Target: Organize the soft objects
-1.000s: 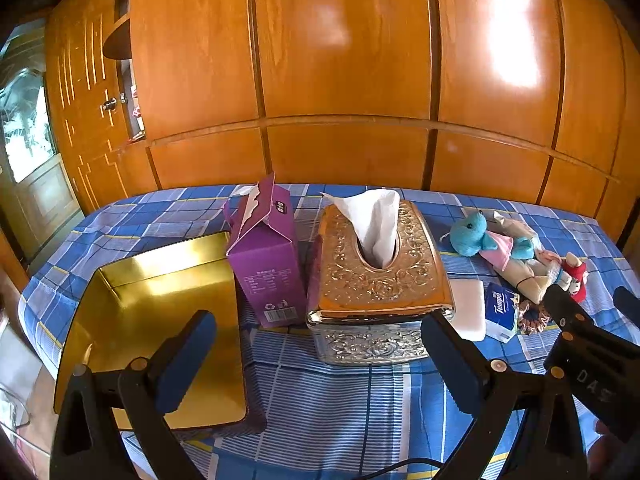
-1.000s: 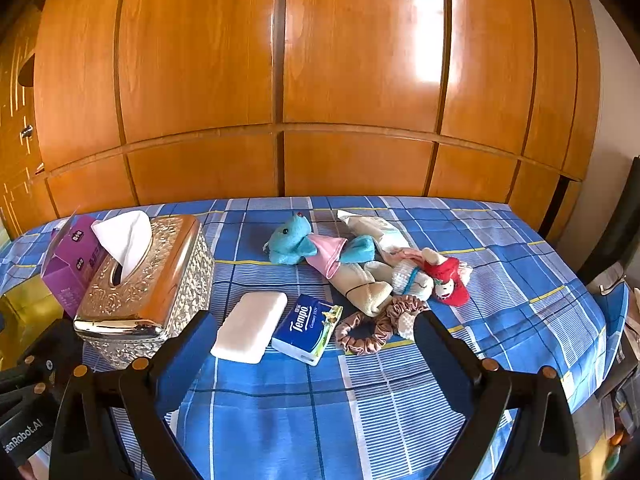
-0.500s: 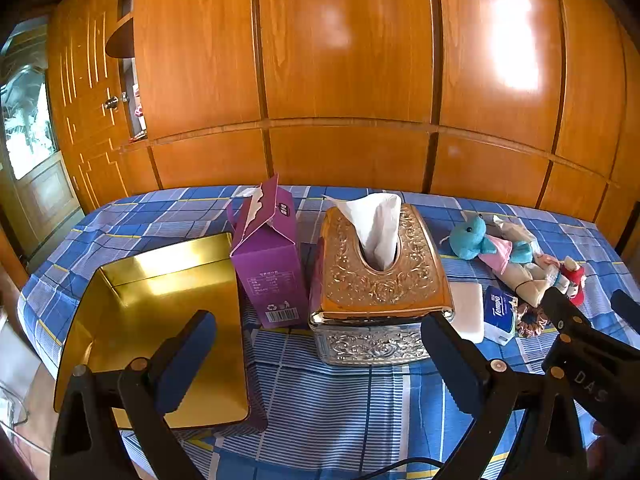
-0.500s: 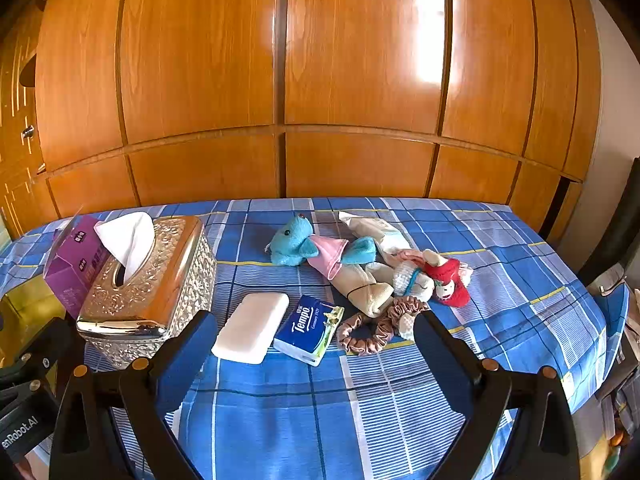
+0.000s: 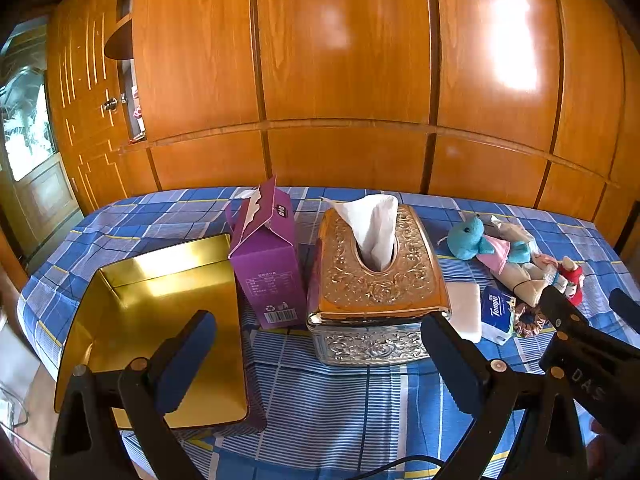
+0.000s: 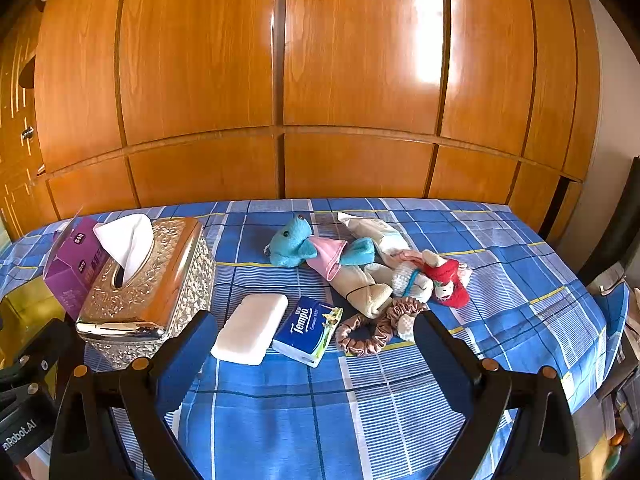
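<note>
Both claws hover level above the near table (image 6: 520, 240) edge, wide open and holding nothing. The left claw (image 5: 320, 364) faces the tissue box (image 5: 376, 280); from the right claw (image 6: 316, 360), the soft toys (image 6: 360, 264) lie at 12 o'clock, the scrunchie (image 6: 372, 330) nearer

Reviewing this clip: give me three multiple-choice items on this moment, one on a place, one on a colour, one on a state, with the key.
1. The purple carton stands between the tissue box and:
A. gold tray
B. scrunchie
C. wall

2. The plush elephant is:
A. red
B. turquoise
C. brown

3. The right gripper is:
A. shut on a toy
B. shut, empty
C. open, empty

Key: 1 A, tray on its far side; 2 B, turquoise head; 3 C, fingers wide apart above the cloth, nothing between.
</note>
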Demonstrator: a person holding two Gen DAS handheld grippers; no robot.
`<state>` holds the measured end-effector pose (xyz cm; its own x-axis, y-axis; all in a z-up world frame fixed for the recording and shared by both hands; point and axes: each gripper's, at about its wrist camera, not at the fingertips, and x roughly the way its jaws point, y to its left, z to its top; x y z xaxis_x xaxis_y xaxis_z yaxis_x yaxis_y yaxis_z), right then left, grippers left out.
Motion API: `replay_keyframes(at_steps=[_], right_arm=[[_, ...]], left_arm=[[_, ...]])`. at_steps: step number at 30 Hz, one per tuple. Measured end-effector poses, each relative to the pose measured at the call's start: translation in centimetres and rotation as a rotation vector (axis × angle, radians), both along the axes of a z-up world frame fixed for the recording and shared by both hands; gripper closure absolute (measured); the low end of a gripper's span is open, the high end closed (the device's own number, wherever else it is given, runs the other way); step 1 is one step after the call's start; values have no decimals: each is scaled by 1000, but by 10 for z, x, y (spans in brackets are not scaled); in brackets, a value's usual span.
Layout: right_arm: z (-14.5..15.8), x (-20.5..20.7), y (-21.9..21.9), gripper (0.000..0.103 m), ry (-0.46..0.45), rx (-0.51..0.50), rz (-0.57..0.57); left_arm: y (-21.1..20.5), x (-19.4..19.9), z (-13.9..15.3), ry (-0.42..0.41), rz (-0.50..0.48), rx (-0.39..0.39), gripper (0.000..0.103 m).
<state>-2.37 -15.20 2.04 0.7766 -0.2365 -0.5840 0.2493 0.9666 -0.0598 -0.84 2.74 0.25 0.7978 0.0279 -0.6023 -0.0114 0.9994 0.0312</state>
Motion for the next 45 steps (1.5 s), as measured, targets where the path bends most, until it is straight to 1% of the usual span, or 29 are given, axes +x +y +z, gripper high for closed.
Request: replay_keyframes(at_steps=[10,16,18,19,21,24,26,27,30,32,33,36,37,39,41,43,45], right_arm=[[-1,1,-4,3,0,7,-8],[-5,2,-12,3,15,19,-20],[-10,2,-17,3,30,19,-26],[-13,2,-21,3,41,19,-30],[-20,2,-29,3,67,23,-43],[-36,2,-46,3,133,45,-62],[-47,0,-57,3,180,69,-73],[-53,-2,-63,3,200,75,-80],[-69,-8,-76,3,239,87,-95],[-78,-11,-85,3,265,101,-106],[-80,-11,-88,3,275,109,-111],[-84,-8,-95,4,288,139,-123],[-84,-9,-97,4,288,138,-126],[-85,-9,-99,4,289,135,-129],[-85,-9,-101,4,292,143,-129],[-87,-8,-103,4,298,146,-130],[-89,-8,-106,4,304,156,-134]], left_arm=[[-4,-1,0,2,-11,3,0],[-10,1,-2,11,-46,-4,0],[-12,1,-2,14,-88,-21,0],[-14,2,-1,16,-142,-44,0],[-19,3,-1,30,-219,-70,0],[-33,10,-1,72,-288,-55,0],[-42,19,1,118,-388,-98,0],[-48,23,2,129,-420,-106,0],[-65,31,4,138,-496,-86,1],[-84,40,5,148,-550,-35,6],[-90,42,5,154,-573,-27,12],[-123,57,3,189,-656,4,18],[-132,62,0,203,-671,12,22],[-150,74,-4,244,-693,29,26],[-163,87,-13,280,-686,60,29],[-181,99,-27,328,-703,101,39],[-190,108,-39,367,-696,138,43]])
